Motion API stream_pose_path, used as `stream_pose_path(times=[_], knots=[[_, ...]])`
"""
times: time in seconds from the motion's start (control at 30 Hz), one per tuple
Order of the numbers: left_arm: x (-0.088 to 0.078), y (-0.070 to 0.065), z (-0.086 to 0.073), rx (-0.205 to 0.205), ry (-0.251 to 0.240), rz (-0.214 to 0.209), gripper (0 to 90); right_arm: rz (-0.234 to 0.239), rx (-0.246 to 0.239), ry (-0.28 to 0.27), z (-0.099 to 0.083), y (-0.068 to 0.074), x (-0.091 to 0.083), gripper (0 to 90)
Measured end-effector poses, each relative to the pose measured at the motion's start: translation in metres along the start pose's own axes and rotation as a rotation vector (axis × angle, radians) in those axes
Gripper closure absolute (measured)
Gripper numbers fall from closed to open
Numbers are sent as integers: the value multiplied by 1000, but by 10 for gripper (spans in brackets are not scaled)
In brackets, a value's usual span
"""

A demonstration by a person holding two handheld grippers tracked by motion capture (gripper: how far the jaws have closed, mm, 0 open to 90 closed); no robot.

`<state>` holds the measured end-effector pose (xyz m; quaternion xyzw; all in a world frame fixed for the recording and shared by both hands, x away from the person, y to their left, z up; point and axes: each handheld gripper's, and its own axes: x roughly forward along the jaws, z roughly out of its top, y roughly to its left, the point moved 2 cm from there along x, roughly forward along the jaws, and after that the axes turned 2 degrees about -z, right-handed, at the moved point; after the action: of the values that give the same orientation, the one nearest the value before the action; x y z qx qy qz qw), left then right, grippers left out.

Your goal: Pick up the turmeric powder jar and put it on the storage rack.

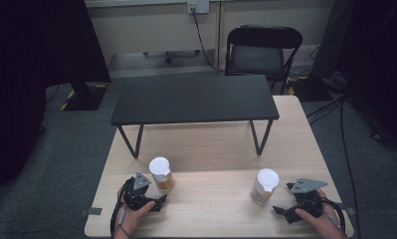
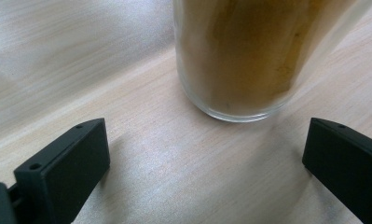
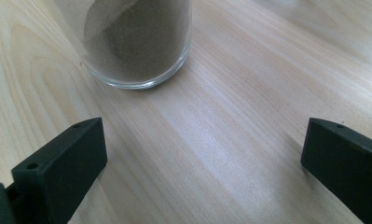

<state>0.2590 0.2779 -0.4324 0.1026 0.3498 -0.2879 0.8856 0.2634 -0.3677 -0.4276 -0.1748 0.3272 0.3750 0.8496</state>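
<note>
- Left gripper (image 1: 162,199), near left on the desk (image 1: 211,209): jaws spread wide, pinching nothing, touching nothing.
- Just ahead of its tips: glass jar of yellow-brown powder (image 2: 239,60), white lid on top (image 1: 159,165), upright, standing on the near left part of the desk, apart from both jaws.
- Right gripper (image 1: 278,211), near right: jaws equally wide apart, empty, clear of any contact.
- Ahead and slightly left in the right gripper view: second glass jar, grey-brown powder inside (image 3: 137,42), capped white (image 1: 267,178), upright on the near right of the desk, well short of the pads.
- Step in hand, as judged: approach for a grasp, one gripper to each jar.
- Best done by sliding each gripper level and forward until the jar's wall sits squarely between the pads, then closing slowly on the lower-middle of the glass, below the lid.
- Right gripper to be swung a little toward its jar first, the jar lying off the centre line.
- Smooth glass, likely slippery and top-heavy with loose powder: firm, even squeeze needed, no nudging of the base with one jaw ahead of the other.
- Farther off: low black shelf (image 1: 193,97) standing across the far half of the desk, bare on top; black folding chair (image 1: 263,50) beyond it.
</note>
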Motion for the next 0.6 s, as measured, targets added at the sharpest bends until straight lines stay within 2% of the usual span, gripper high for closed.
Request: stream_pose_path(times=[0.6], knots=[[0,-2,0,-9,-1,9,0,0,0,0,0,0,0,0]])
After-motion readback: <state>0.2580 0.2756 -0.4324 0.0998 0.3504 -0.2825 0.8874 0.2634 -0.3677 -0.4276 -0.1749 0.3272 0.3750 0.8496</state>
